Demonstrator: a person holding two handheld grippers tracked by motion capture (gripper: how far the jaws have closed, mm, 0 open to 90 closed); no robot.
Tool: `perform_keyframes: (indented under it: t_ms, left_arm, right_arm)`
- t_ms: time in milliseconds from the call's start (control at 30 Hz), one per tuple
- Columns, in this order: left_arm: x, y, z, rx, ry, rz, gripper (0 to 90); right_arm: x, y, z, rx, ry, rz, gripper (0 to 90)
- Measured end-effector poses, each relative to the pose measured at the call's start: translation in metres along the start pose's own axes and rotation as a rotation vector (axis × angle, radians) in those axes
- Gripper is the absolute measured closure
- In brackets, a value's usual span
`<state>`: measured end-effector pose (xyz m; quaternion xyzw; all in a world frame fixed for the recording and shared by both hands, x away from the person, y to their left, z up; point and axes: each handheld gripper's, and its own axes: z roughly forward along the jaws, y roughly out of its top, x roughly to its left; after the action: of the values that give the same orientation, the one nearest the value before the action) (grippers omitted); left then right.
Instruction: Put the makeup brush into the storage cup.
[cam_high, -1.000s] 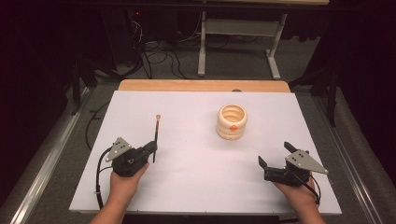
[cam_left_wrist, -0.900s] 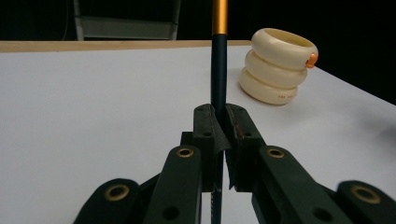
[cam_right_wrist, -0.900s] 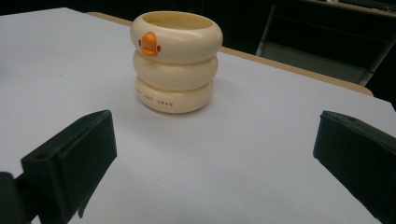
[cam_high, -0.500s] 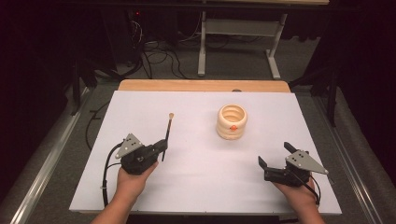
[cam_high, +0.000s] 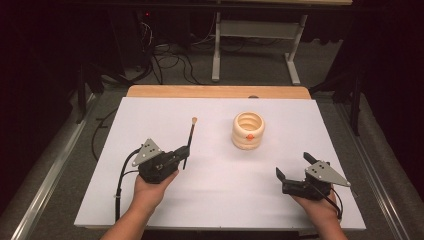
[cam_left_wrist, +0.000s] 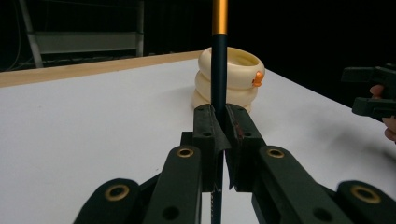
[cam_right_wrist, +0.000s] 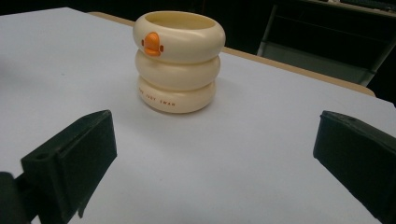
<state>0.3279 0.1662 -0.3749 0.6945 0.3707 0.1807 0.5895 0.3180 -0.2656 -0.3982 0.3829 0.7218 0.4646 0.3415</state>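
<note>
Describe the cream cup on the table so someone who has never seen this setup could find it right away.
Start from the white table. Right of its middle, toward the far edge, the cream cup stands alone and upright. It looks like three fat rings stacked up, open on top, with a small orange duck-bill knob on the top ring; nothing else here is cream and round.

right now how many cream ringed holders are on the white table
1. The cream ringed holder with a small orange duck bill stands upright on the white table, right of centre toward the far edge, ahead of the dark brush clamped in the left gripper.
</note>
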Motion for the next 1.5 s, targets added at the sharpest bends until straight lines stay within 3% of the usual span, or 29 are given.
perform_keyframes:
  t_ms: [500, 667, 933, 1200, 1500]
  left_arm:
    - [-0.016, 0.000, 0.026, -0.006, -0.060, 0.029, 83.9]
    - [-0.021, -0.006, 0.029, -0.001, -0.072, 0.050, 83.9]
    - [-0.024, -0.011, 0.029, -0.002, -0.097, 0.046, 83.9]
    - [-0.020, -0.012, 0.024, -0.012, -0.092, 0.041, 83.9]
    - [-0.016, -0.012, 0.018, -0.019, -0.075, 0.042, 83.8]
  right_arm:
    - [0.001, -0.001, 0.002, 0.010, -0.006, 0.002, 0.9]
    - [0.001, -0.002, 0.003, 0.017, -0.008, 0.003, 0.9]
    - [0.005, 0.001, 0.006, 0.021, 0.005, 0.011, 0.9]
    - [0.013, 0.025, 0.006, -0.022, 0.022, 0.019, 0.9]
    - [0.030, 0.049, 0.021, -0.041, 0.064, -0.021, 1.0]
